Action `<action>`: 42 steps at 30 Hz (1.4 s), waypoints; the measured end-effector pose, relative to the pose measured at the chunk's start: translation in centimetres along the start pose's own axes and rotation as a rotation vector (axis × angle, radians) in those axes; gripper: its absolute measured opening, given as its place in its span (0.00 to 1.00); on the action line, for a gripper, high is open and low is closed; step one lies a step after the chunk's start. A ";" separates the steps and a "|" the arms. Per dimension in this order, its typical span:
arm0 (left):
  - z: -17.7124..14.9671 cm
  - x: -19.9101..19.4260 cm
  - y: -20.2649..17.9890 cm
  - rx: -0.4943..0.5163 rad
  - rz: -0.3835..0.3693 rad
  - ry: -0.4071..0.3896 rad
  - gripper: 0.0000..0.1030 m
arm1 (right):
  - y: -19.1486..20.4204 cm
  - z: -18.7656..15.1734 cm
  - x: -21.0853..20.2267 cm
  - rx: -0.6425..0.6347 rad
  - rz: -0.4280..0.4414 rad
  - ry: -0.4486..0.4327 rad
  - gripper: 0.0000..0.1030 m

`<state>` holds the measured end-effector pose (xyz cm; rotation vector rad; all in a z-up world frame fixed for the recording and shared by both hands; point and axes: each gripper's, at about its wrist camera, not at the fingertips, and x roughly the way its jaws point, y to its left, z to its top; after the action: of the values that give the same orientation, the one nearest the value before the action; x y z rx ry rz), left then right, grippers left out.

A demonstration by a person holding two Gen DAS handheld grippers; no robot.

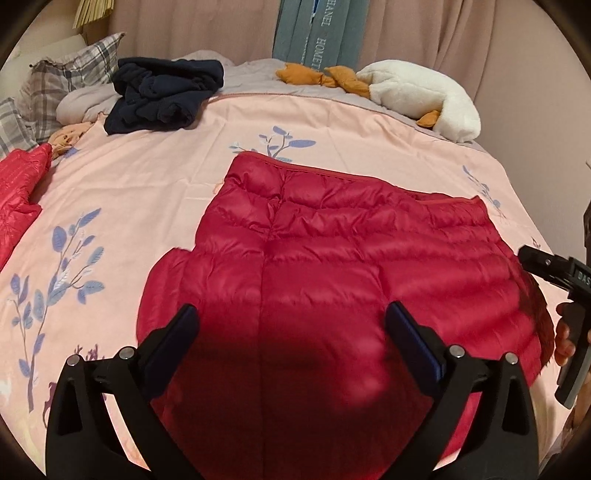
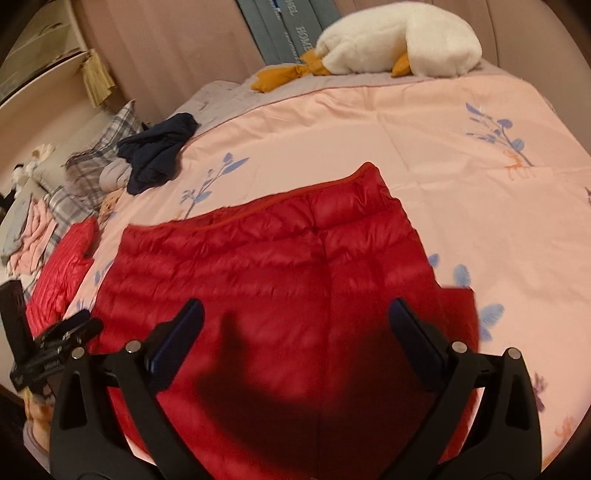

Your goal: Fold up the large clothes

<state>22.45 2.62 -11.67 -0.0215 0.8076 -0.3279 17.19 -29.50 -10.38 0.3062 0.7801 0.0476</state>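
Since the red puffer jacket (image 1: 332,280) lies spread flat mid-bed on the pink duvet (image 1: 147,177), probably for folding, both tools hover above its near end: left gripper (image 1: 291,343) and right gripper (image 2: 295,332) spread wide, holding nothing, angled toward its far hem.

— What sits far ahead of the fingers?
— A white plush goose (image 1: 424,98) with orange feet, lying at the far edge of the pink floral bedsheet (image 1: 147,184), below the beige curtain (image 1: 192,26).
— And off to the left?
— A crumpled navy garment (image 1: 166,94), with plaid pillows (image 1: 55,81) just beyond it. Upright grey-blue panels (image 2: 284,29) with lettering stand behind the goose, against the curtain
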 end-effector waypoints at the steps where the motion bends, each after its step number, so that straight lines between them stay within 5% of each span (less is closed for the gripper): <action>1: -0.2 -0.2 0.0 0.002 -0.001 -0.001 0.99 | 0.0 -0.6 -0.4 -0.008 -0.007 -0.002 0.98; 15: -2.6 1.4 0.4 -0.004 -0.009 0.037 0.99 | -0.8 -4.8 1.6 -0.037 -0.026 0.049 0.98; 28: -5.1 -3.0 2.0 -0.067 -0.011 0.010 0.99 | -3.6 -6.2 -5.1 0.085 0.053 -0.050 0.98; 42: -5.9 -5.1 5.1 -0.188 -0.191 -0.010 0.99 | -5.2 -9.6 -5.8 0.099 0.096 -0.006 0.97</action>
<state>16.37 9.63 -12.93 -0.2769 0.8264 -0.4308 6.04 -32.92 -14.33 0.4371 0.7633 0.0984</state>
